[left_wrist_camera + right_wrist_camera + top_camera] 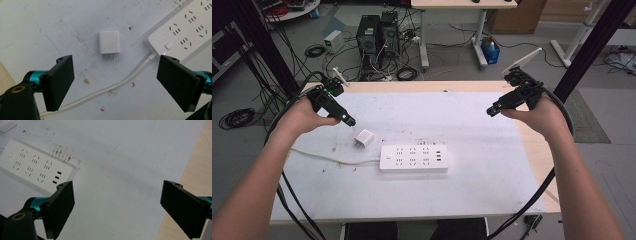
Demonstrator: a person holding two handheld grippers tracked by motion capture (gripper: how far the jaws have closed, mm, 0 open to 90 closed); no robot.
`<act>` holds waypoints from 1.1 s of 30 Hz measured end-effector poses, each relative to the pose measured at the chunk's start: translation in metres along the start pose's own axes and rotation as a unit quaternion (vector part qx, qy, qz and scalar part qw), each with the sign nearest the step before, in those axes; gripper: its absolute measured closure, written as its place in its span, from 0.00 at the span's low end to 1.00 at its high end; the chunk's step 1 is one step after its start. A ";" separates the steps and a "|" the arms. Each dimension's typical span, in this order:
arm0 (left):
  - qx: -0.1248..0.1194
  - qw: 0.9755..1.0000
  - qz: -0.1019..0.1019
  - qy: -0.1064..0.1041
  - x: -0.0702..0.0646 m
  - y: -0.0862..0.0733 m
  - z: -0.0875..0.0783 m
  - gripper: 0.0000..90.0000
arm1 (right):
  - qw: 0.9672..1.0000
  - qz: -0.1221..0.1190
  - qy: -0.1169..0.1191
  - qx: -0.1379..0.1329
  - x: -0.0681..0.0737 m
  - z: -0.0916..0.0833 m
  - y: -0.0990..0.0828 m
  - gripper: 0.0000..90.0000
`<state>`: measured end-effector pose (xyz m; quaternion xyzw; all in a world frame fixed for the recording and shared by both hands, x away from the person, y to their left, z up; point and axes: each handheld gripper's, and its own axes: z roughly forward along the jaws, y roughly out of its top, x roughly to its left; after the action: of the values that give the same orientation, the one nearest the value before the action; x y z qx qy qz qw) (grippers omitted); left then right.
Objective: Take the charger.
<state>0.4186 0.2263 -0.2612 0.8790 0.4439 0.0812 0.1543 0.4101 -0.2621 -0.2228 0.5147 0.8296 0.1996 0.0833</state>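
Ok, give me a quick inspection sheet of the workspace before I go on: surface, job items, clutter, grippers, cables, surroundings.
Surface: white mat on a wooden table, stained and scuffed.
Job's things: white charger lying flat, prongs bare, unplugged; white power strip beside it, sockets empty.
Clutter: nothing seen.
Grippers: left gripper open, above the charger; right gripper open over bare mat.
Cables: strip's white cord runs off left.
Surroundings: computer towers and loose floor cables beyond the table.

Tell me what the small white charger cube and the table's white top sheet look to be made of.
Small white square charger cube: apparently moulded plastic with a smooth satin face and rounded edges; its two prongs look like bare metal. White sheet covering the table: likely a thin matte laminate or paper-like cover, scuffed and stained, with pale wood showing at the right edge; which one isn't certain.
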 end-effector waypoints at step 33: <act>0.055 0.998 0.002 0.012 -0.001 0.017 0.098 0.16 | 1.000 -0.004 -0.016 -0.001 -0.004 0.005 -0.005 0.13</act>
<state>0.4585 0.1960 -0.3474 0.8857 0.4482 0.0680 0.1004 0.4101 -0.2663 -0.2297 0.5146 0.8299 0.1920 0.0983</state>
